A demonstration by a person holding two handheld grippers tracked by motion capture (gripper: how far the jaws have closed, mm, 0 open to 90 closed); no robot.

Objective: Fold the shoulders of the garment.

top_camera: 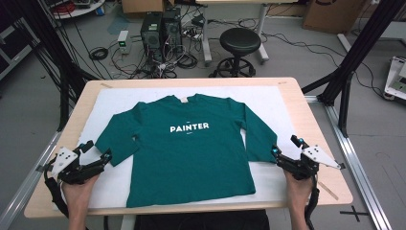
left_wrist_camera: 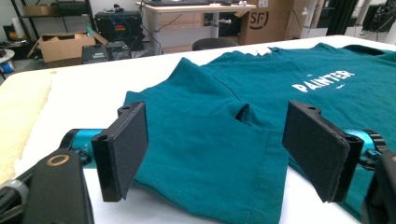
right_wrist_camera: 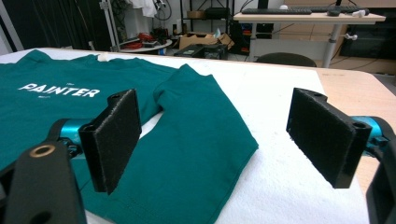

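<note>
A dark green long-sleeved shirt [top_camera: 191, 153] printed PAINTER lies flat, front up, on a white cloth [top_camera: 273, 98], collar at the far side. My left gripper [top_camera: 99, 151] stands open at the end of the shirt's left sleeve [top_camera: 115, 141]. In the left gripper view the sleeve's cuff [left_wrist_camera: 210, 177] lies between the spread jaws of this gripper [left_wrist_camera: 219, 149], untouched. My right gripper [top_camera: 286, 146] is open beside the right sleeve [top_camera: 258, 139]. In the right gripper view that cuff [right_wrist_camera: 187, 172] reaches in past the left jaw of the gripper [right_wrist_camera: 217, 137].
The cloth covers most of a wooden table [top_camera: 311, 124], bare along its edges. Beyond the table stand a black stool [top_camera: 239, 40], computer towers [top_camera: 160, 28] and cables on the floor. Black frame posts [top_camera: 354, 52] rise at the right.
</note>
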